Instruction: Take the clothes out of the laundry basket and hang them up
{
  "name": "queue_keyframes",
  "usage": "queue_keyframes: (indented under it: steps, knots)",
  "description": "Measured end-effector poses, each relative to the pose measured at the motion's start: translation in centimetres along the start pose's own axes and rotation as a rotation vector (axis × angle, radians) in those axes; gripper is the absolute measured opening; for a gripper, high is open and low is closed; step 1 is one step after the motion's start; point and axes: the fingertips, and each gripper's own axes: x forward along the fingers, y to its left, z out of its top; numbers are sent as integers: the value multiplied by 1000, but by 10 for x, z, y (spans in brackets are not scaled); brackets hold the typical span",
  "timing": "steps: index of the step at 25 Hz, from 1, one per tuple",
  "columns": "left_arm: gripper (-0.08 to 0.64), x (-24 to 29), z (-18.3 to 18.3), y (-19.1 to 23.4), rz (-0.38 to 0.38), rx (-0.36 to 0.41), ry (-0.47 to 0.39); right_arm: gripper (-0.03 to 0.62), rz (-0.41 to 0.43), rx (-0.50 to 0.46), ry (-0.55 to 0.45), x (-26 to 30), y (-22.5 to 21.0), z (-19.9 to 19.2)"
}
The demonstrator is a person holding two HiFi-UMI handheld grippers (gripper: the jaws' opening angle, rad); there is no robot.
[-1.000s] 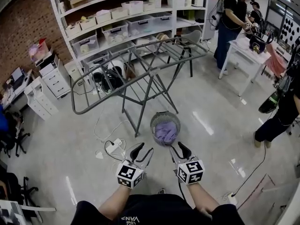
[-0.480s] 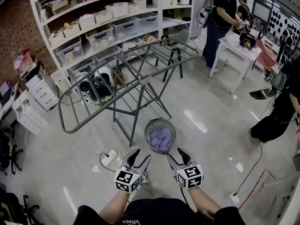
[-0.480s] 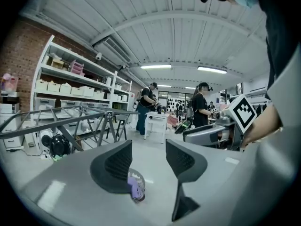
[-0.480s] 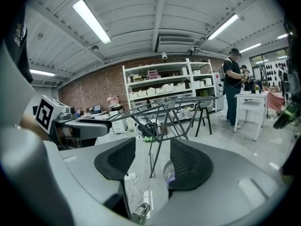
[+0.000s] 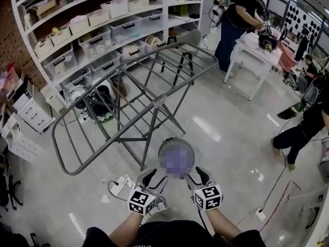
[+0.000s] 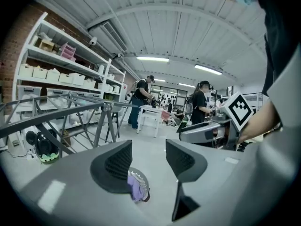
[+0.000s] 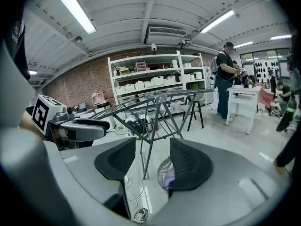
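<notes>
A round wire laundry basket (image 5: 160, 154) stands on the floor just ahead of both grippers, its inside blurred in the head view. Lilac clothes (image 6: 137, 189) lie in it, also showing as lilac clothes (image 7: 168, 177) past the right gripper's right jaw. The grey folding drying rack (image 5: 154, 104) stands right behind the basket with its bars bare. My left gripper (image 5: 156, 175) is open and holds nothing, a little short of the basket's left side. My right gripper (image 5: 196, 175) is open and holds nothing, short of the basket's right side. The two grippers are side by side.
A white power strip (image 5: 121, 182) with cables lies on the floor left of the basket. White shelves (image 5: 103, 24) with bins stand behind the rack. A person (image 5: 236, 19) works at a white table (image 5: 257, 50) back right. Another person (image 5: 308, 122) is at the right edge.
The view has come closer to the rack and the basket, so the basket now sits right in front of the grippers. Both grippers' jaws stand wider apart than a second ago.
</notes>
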Motion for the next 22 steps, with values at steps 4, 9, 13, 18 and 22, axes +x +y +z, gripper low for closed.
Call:
queue_keyframes:
  steps: [4,9,13,18,22]
  knots:
    - [198,20,-5,29,-68,-13,33,221,-52,28,28,35,-5,3]
    - [198,42,-14,58,-109,1,65,221,-86,33,82,64,-13,-2]
    - [198,59,-29,70,-107,-7,91,221,-82,38,124,84,-27,-18]
    - [198,83,-56,88,-73,-37,135,221,-37,30,198,119,-44,-48]
    - [198,108,-79,101,-39,-43,160,221,14,-8,265,148,-61,-76]
